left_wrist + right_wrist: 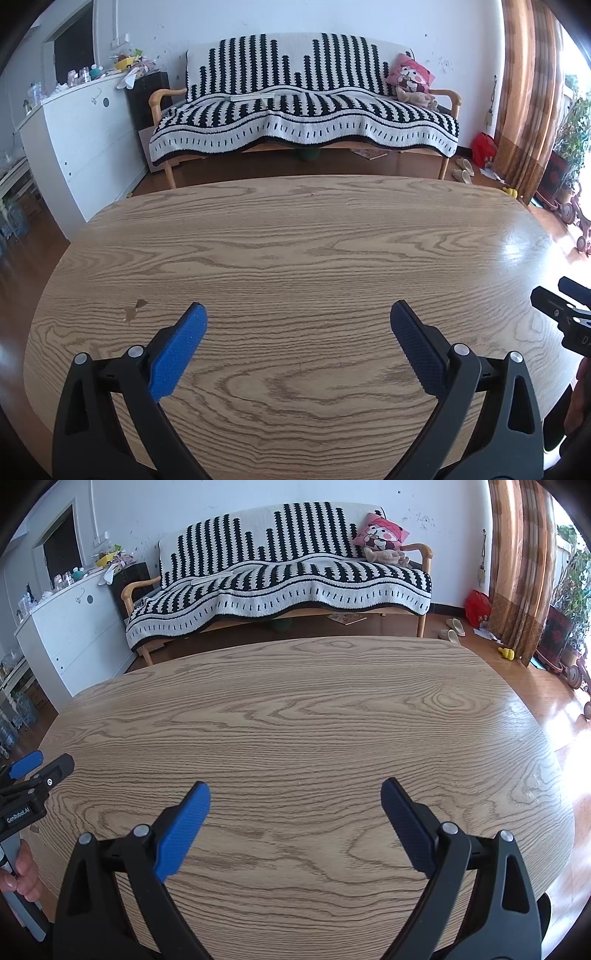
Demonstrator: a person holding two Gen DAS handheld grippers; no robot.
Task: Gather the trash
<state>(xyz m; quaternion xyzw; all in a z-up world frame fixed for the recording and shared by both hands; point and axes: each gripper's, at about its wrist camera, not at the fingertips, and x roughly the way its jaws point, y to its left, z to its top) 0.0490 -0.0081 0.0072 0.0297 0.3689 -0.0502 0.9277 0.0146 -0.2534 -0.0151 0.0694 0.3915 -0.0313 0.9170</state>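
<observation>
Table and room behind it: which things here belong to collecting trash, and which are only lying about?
For the job:
- left tongs, open, empty
- right tongs, open, empty
- table, no trash visible on it

Lying about:
- sofa with pillow
- slippers on the floor
- red bag
- cabinet with clutter on top

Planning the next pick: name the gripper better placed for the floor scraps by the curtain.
Right gripper, probably: open, empty, and the paper scraps lie on its side, past the table.
</observation>
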